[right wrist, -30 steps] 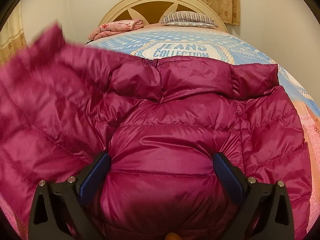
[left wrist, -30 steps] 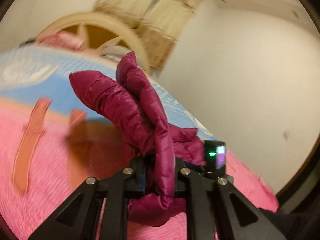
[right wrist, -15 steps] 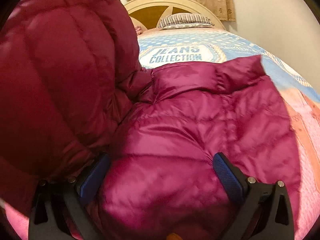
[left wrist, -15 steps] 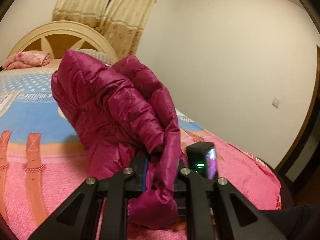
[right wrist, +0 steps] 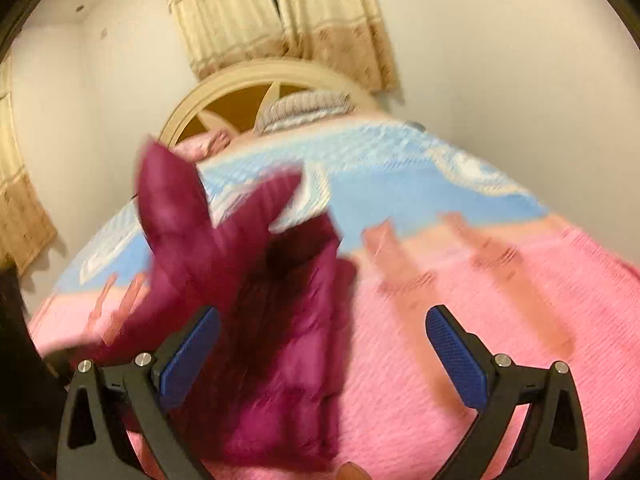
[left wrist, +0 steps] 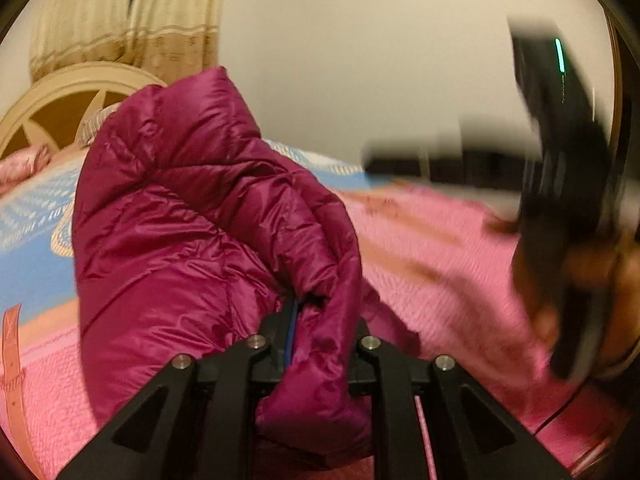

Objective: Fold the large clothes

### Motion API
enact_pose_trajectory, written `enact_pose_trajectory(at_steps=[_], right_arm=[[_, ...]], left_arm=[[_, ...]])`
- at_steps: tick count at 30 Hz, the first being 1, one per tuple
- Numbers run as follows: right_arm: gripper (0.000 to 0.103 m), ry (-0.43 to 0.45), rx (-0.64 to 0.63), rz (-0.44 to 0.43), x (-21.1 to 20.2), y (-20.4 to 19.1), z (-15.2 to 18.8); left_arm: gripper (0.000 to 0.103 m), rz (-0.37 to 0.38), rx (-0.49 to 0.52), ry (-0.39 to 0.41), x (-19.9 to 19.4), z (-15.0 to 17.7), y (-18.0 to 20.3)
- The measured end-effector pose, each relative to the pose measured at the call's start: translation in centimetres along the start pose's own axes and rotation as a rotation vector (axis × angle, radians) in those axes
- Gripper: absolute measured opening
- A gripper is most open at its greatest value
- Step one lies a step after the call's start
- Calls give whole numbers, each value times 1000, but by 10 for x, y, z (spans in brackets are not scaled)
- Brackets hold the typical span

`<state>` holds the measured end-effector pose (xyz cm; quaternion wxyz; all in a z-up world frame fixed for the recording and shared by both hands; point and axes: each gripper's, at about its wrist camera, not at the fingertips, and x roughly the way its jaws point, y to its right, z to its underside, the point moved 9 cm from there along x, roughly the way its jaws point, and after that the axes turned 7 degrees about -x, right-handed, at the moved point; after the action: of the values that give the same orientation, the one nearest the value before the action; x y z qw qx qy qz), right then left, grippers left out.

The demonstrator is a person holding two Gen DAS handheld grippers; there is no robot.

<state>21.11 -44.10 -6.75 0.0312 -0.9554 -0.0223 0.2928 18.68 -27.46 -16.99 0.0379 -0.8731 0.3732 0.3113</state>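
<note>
A magenta quilted puffer jacket [left wrist: 192,240] is bunched and lifted over the bed. My left gripper [left wrist: 320,328] is shut on a fold of its edge, and the fabric bulges out between the fingers. In the right wrist view the jacket [right wrist: 256,320] is blurred and hangs at the left, over the pink bedspread. My right gripper [right wrist: 322,344] is open and empty, with its blue pads [right wrist: 456,356] wide apart. It also shows as a dark blur in the left wrist view [left wrist: 560,200], held in a hand at the right.
The bed has a pink and blue bedspread [right wrist: 480,280] and a cream arched headboard [right wrist: 248,96]. A striped pillow [right wrist: 304,108] and folded pink bedding [left wrist: 20,168] lie at its head. Beige curtains [right wrist: 280,12] hang behind. White walls stand close on both sides.
My right gripper has pulled back off the jacket and tilted up, so the jacket no longer fills its view. My left gripper has swung the held jacket over toward the right.
</note>
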Motion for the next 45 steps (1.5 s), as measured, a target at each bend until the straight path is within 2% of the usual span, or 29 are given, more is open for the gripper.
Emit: enact_pose_trajectory(at_steps=[4, 5, 6, 8, 10, 11, 12, 15, 17, 20, 22, 26, 27, 29, 32, 35, 37, 40, 43, 45], right_arm=[[99, -6, 13, -54, 6, -3, -20], [96, -11, 11, -79, 7, -8, -21], [84, -18, 8, -96, 12, -14, -24], [71, -41, -16, -135, 21, -34, -25], [66, -51, -41, -219, 26, -57, -24], [64, -60, -44, -284, 26, -72, -22], [63, -80, -40, -353, 27, -85, -21], [62, -176, -40, -516, 40, -113, -17], [61, -261, -37, -556, 57, -122, -10], [57, -349, -23, -456, 84, -108, 3], [56, -379, 22, -421, 96, -92, 10], [55, -387, 11, -377, 105, -76, 24], [55, -384, -6, -359, 105, -74, 28], [55, -375, -37, -332, 104, -73, 31], [55, -350, -34, -287, 99, -69, 33], [56, -283, 5, -140, 80, -52, 21], [57, -198, 107, -63, 57, -44, 5], [57, -75, 252, -117, 30, -52, -17], [61, 28, 366, -215, 20, -72, -32], [62, 78, 395, -210, 29, -75, -36]], left_arm=[[18, -21, 65, -27, 17, 6, 4], [23, -35, 83, -26, 18, 7, 4], [25, -42, 95, -18, 16, 7, 5], [33, -49, 126, -12, 12, 9, 10], [47, -55, 162, -3, 5, 15, 18], [56, -49, 175, 3, 1, 17, 21], [60, -47, 182, 9, -1, 18, 23], [60, -44, 171, 12, -8, 19, 24], [60, -39, 157, 13, -14, 19, 23], [61, -37, 166, 8, -36, 25, 23], [67, -48, 180, 13, -57, 31, 22], [96, -45, 162, 88, -120, 33, 12], [103, -71, 152, 118, -131, 28, 5], [103, -146, 124, 166, -145, 15, -20], [103, -260, 30, 148, -129, -4, -72], [103, -251, -86, 54, -97, 9, -94], [103, -208, -133, 29, -84, 18, -87], [103, -204, -150, 30, -75, 23, -66], [103, -208, -150, 37, -81, 26, -63], [103, -203, -168, 34, -85, 28, -65]])
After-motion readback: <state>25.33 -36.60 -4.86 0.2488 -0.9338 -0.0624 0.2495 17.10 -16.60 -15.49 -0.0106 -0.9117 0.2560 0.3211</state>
